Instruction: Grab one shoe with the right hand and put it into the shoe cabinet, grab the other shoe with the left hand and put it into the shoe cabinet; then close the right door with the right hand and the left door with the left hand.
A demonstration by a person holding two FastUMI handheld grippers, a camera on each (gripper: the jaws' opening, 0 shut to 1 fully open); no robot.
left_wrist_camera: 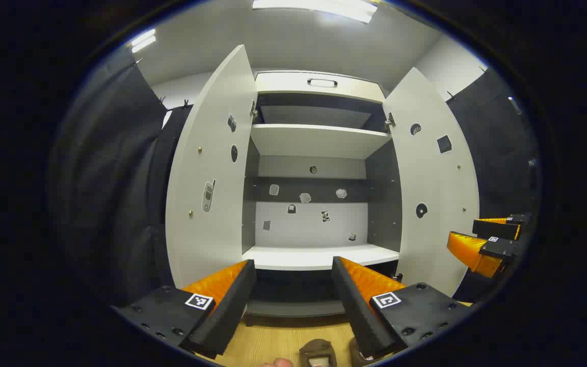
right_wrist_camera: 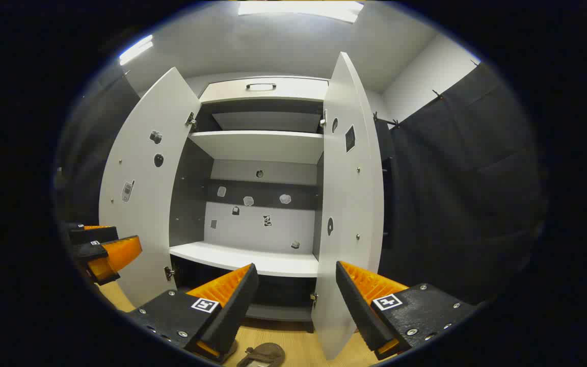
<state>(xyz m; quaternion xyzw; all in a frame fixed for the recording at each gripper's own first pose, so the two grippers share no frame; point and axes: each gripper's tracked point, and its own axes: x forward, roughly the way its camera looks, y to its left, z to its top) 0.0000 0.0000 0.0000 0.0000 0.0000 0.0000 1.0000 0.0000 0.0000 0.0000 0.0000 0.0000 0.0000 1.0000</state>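
White boards make up the cabinet (left_wrist_camera: 319, 140), whose flat left door (left_wrist_camera: 212, 173) and right door (left_wrist_camera: 433, 183) are swung wide, dark panels and small stickers being seen inside. The left gripper (left_wrist_camera: 293, 290) is held level before the lower shelf (left_wrist_camera: 319, 256) with jaws spread and nothing between them, and the right gripper (right_wrist_camera: 296, 295) is likewise held forward and parted, empty, close to the right door's edge. Two brown shoes are seen low on the wooden floor (left_wrist_camera: 278, 341): one shoe (left_wrist_camera: 318, 353) between the left gripper's fingers, the other (left_wrist_camera: 357, 354) just beside it.
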